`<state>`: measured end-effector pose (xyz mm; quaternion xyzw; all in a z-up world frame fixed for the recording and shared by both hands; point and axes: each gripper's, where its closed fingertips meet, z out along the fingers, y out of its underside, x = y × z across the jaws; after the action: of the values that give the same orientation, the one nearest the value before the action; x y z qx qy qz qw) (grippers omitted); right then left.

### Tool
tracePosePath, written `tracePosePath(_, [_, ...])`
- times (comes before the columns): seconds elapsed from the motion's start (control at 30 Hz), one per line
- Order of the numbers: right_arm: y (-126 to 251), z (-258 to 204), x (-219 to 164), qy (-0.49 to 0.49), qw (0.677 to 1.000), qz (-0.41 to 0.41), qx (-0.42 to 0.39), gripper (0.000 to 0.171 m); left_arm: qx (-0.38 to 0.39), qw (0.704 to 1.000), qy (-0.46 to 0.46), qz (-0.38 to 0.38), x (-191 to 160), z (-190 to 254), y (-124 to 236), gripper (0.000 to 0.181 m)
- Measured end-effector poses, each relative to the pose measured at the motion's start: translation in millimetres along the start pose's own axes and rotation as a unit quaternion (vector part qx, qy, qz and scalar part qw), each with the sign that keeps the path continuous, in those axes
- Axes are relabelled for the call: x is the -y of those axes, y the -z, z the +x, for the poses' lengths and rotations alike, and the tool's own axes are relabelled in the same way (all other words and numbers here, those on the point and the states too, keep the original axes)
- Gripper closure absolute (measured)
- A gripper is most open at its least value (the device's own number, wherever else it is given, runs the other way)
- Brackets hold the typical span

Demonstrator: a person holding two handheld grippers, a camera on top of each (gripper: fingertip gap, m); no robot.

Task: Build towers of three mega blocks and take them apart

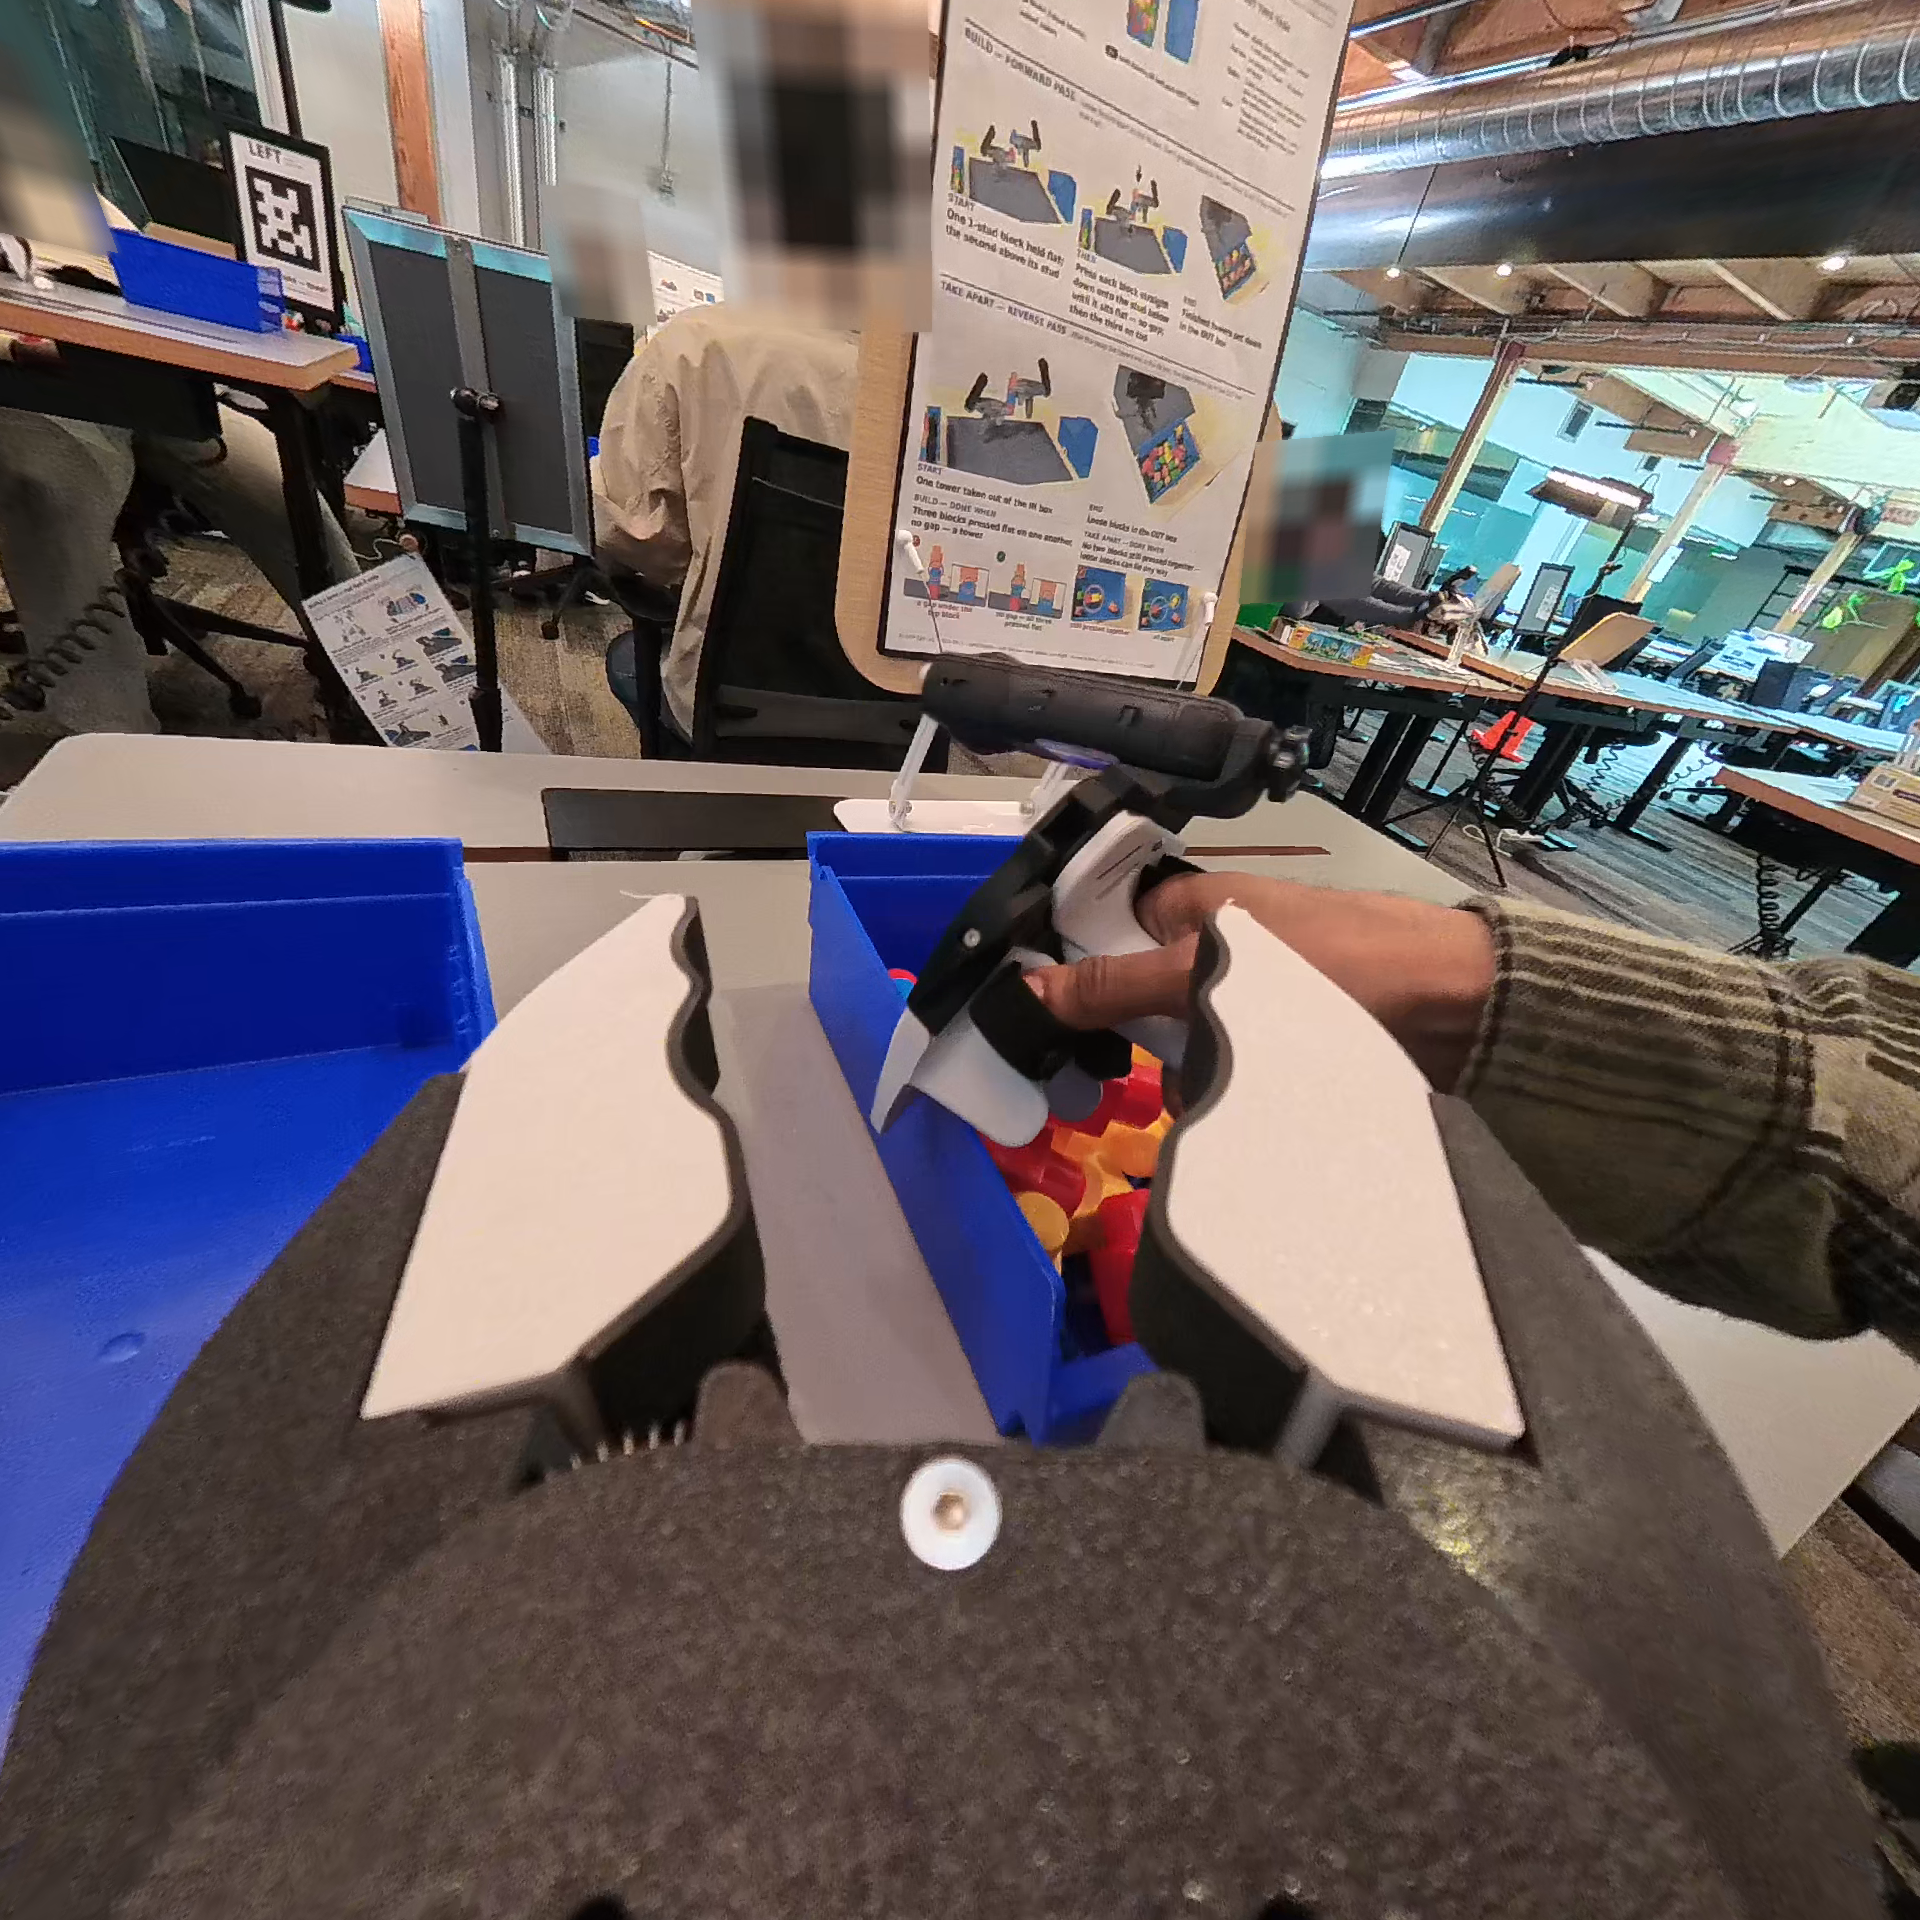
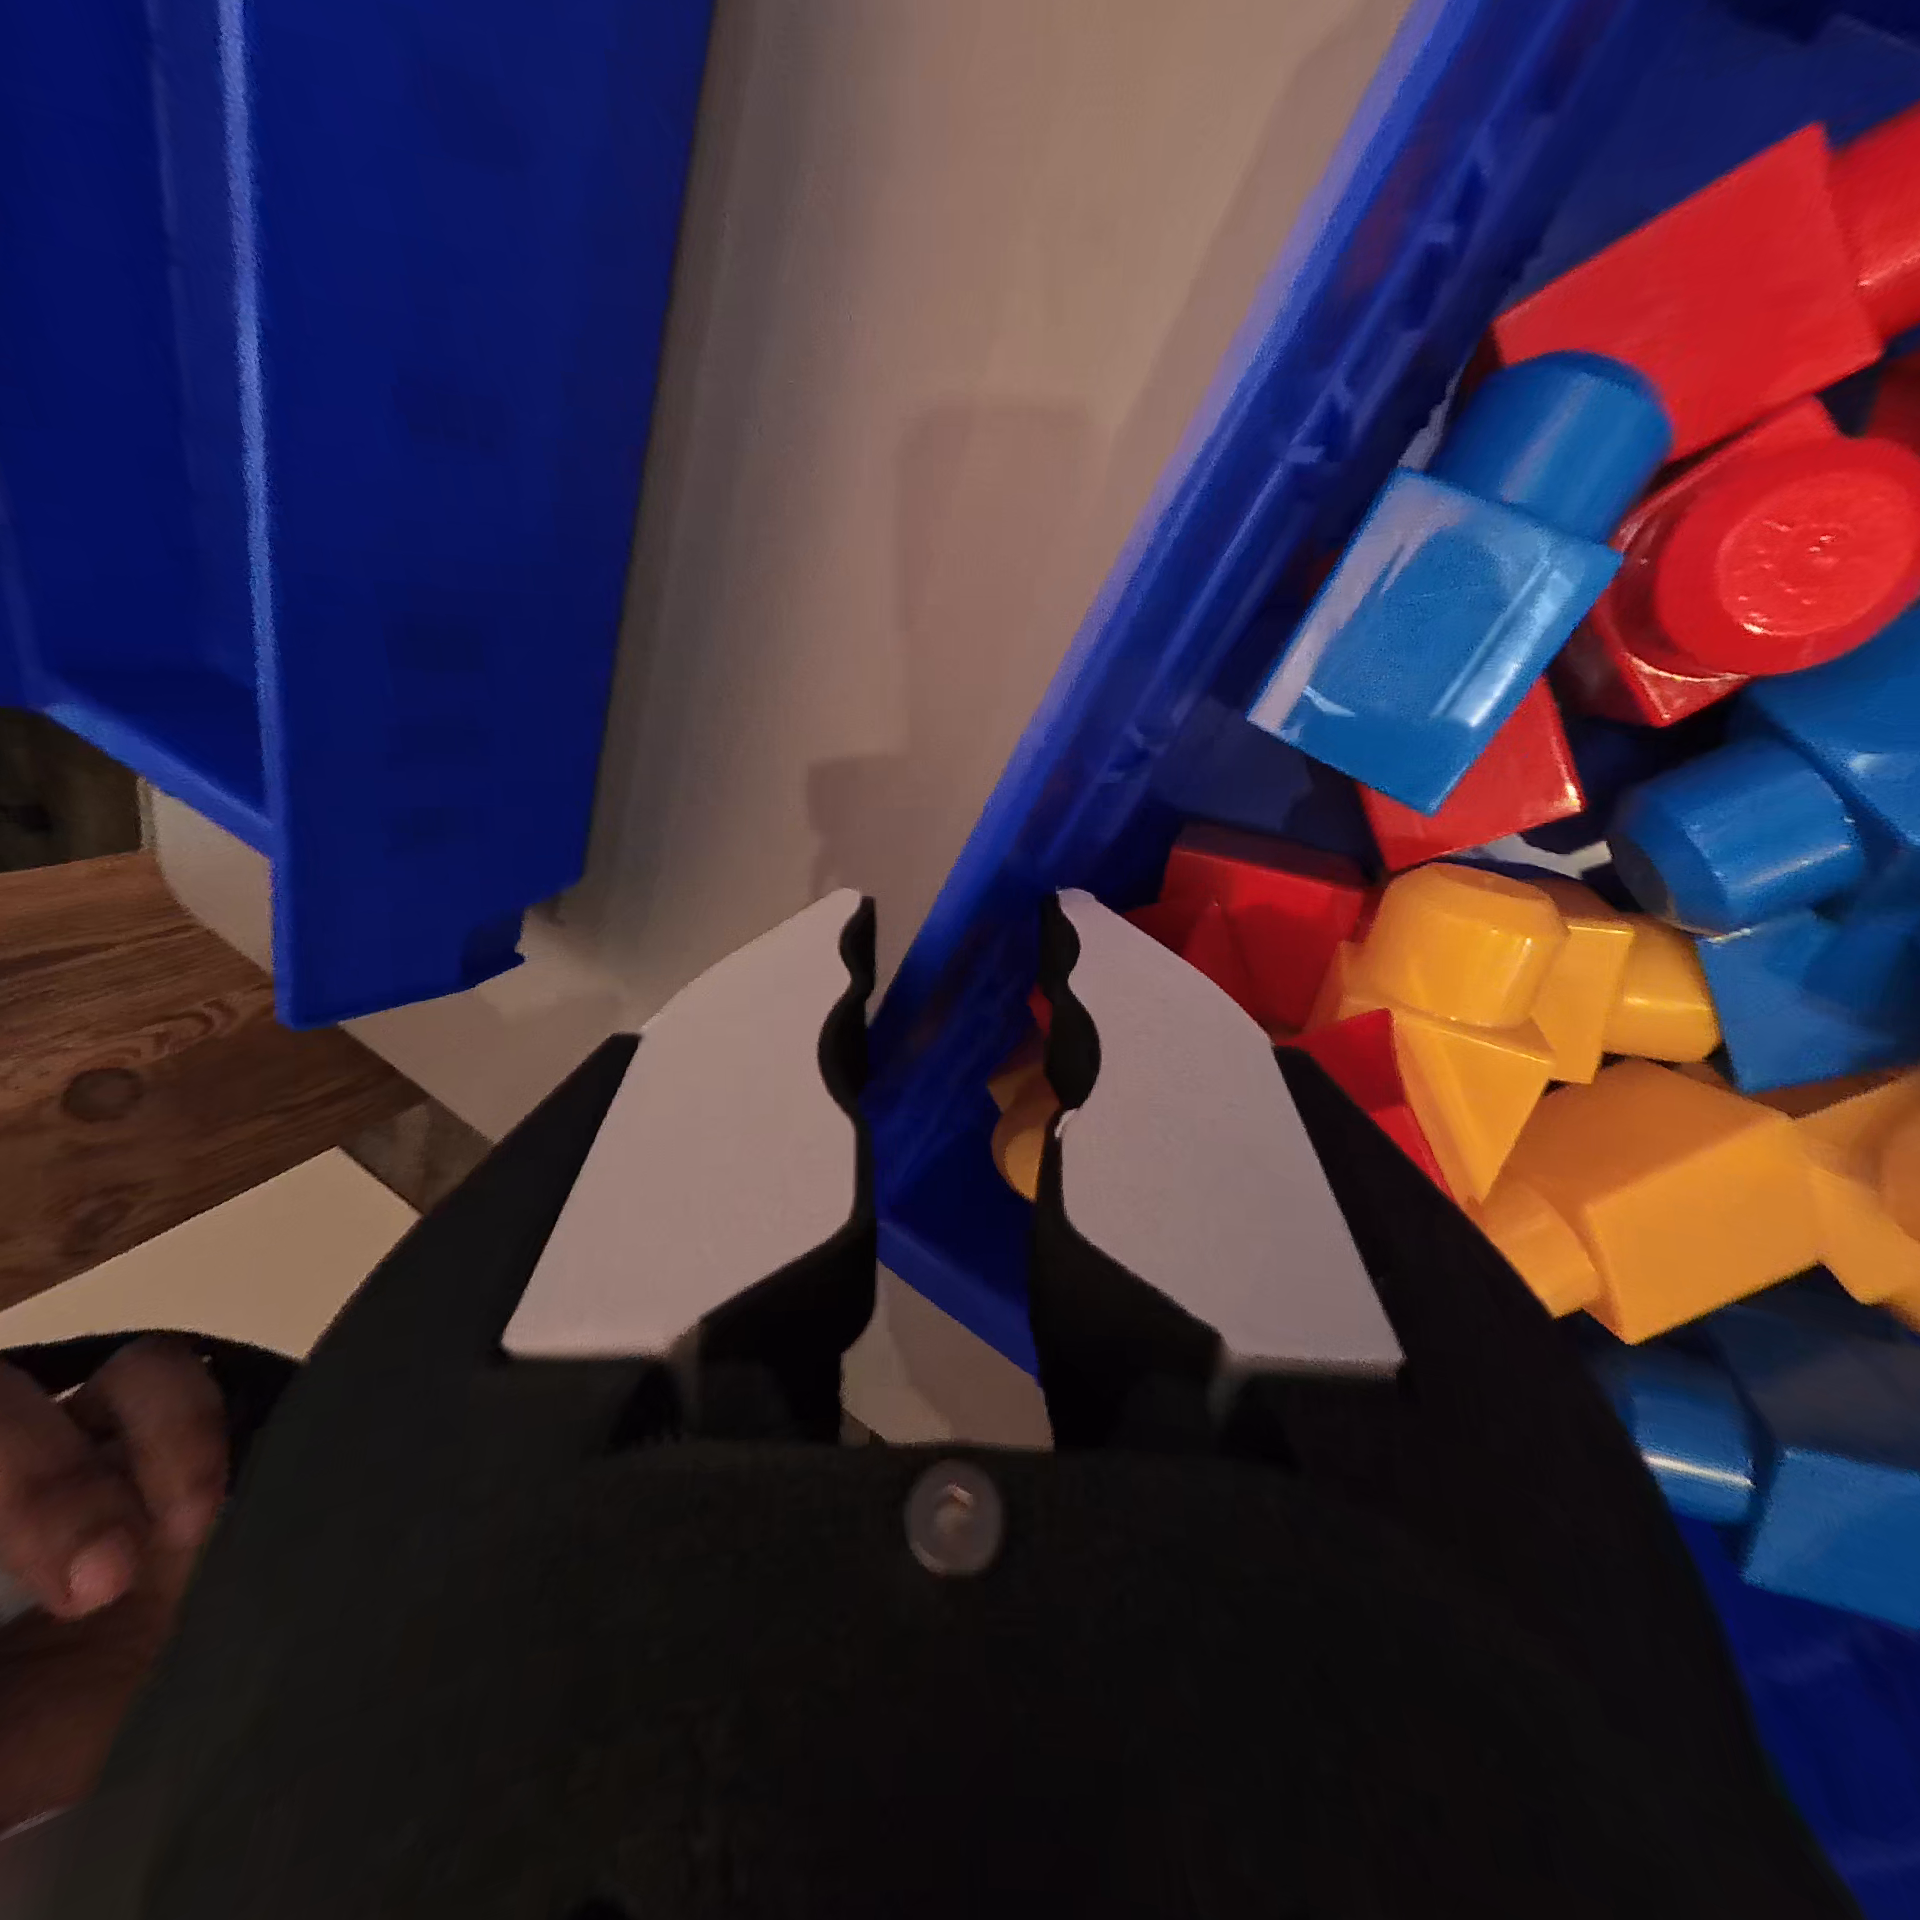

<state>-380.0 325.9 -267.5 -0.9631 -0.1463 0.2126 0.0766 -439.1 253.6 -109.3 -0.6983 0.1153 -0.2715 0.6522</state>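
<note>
A blue bin point(image 1: 935, 1247) holds several loose red, yellow and blue mega blocks point(image 1: 1091, 1164). My right gripper point(image 1: 935, 1091), held by a hand, tilts down at the bin's left wall. In the right wrist view the right gripper point(image 2: 956, 920) straddles that wall point(image 2: 1195, 623) near its front corner, one finger outside and one inside, and the wall fills the narrow gap. Blue point(image 2: 1444, 623), red point(image 2: 1787, 561) and yellow point(image 2: 1662, 1216) blocks lie to the right. My left gripper point(image 1: 945, 914) is wide open and empty, hovering in front of the bin.
A second blue bin point(image 1: 208, 1143) point(image 2: 416, 416) stands to the left, with a strip of grey table point(image 1: 260, 790) point(image 2: 883, 312) between the bins. An instruction poster point(image 1: 1091, 364) stands at the table's far edge. A person sits on a chair behind it. The gap from one gripper's tips to the other's is roughly 20 cm.
</note>
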Motion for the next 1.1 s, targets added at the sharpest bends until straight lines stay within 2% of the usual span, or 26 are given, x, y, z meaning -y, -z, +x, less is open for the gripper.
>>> tracePosePath(0.37, [33.8, -10.8, 4.2, 0.047, 0.994, 0.068, 0.075, 0.137, -0.004, 1.0, -0.01, -0.015, -7.5, 8.0, -9.0, 0.093])
tracePosePath(0.6, [102.4, -0.4, 0.2, 0.112, 0.972, 0.176, 0.106, 0.134, -0.006, 1.0, -0.014, -0.025, -12.8, 8.9, -12.7, 0.093])
tracePosePath(0.87, [178.4, 87.6, -49.0, 0.1, 0.941, 0.305, 0.106, 0.131, -0.006, 0.999, -0.02, -0.046, -25.2, 11.1, -24.1, 0.092])
tracePosePath(1.1, [190.0, 173.1, -107.7, 0.058, 0.919, 0.376, 0.105, 0.127, 0.007, 0.995, -0.057, -0.086, -42.8, 16.4, -39.0, 0.088])
